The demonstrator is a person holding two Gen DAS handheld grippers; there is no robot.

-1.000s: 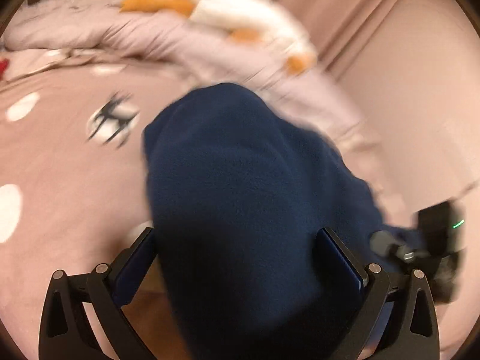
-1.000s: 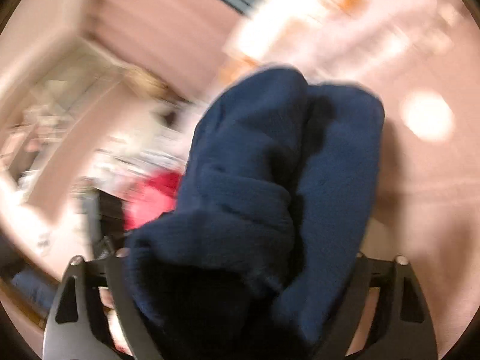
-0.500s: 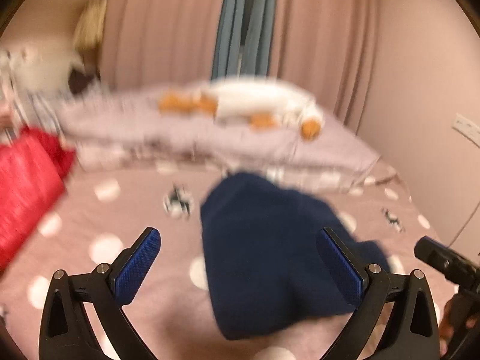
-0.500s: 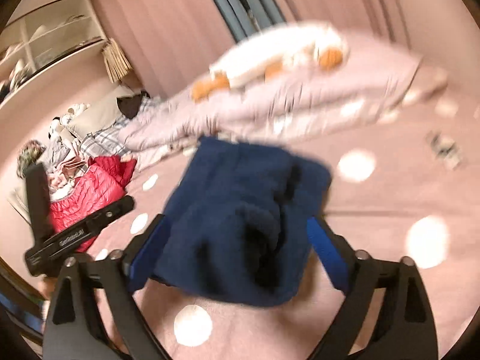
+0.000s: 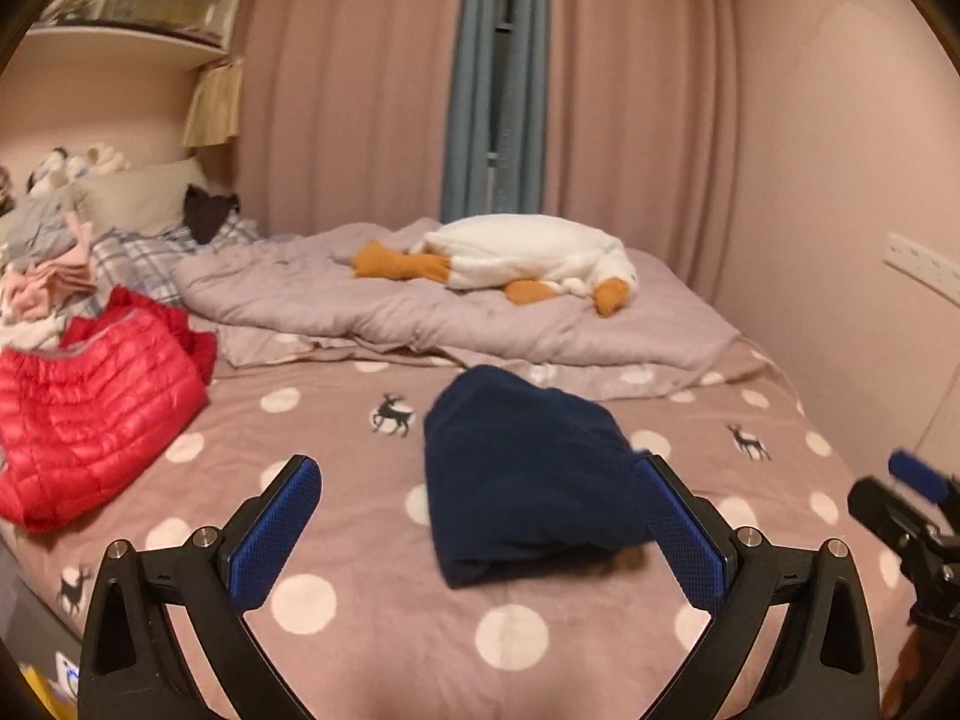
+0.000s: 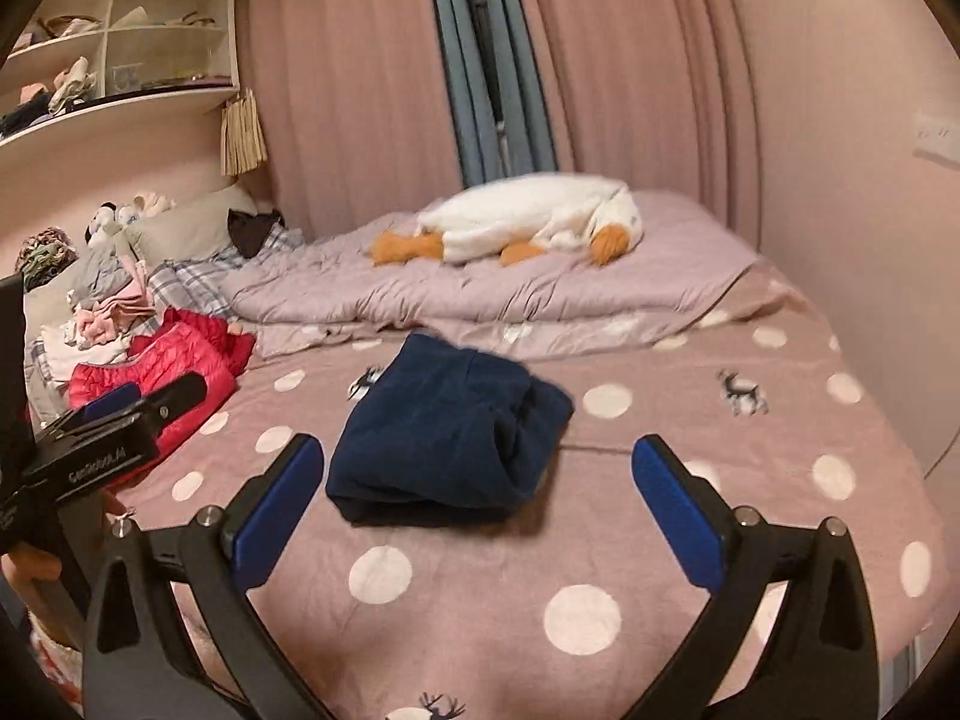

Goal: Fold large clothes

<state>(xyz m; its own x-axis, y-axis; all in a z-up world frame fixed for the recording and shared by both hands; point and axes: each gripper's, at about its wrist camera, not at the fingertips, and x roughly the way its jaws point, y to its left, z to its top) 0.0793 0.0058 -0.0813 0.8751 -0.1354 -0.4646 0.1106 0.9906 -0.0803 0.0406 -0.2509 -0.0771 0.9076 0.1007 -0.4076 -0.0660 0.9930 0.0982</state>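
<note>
A navy fleece garment lies folded in a compact bundle on the pink dotted bedspread. In the right wrist view the navy garment shows its rolled edge at the right. My left gripper hangs open above and short of it, nothing between its blue pads. My right gripper is still opening its jaws, with nothing between them and clear of the cloth. Each gripper shows in the other's view: the right gripper at the far right, the left gripper at the left.
A red down jacket lies on the bed's left side, with a heap of mixed clothes behind it. A lilac duvet with a white goose plush runs across the back. The wall borders the bed on the right.
Both grippers have let go of the navy garment and drawn back and up from it. The garment, once filling both views, now lies folded on the bedspread.
</note>
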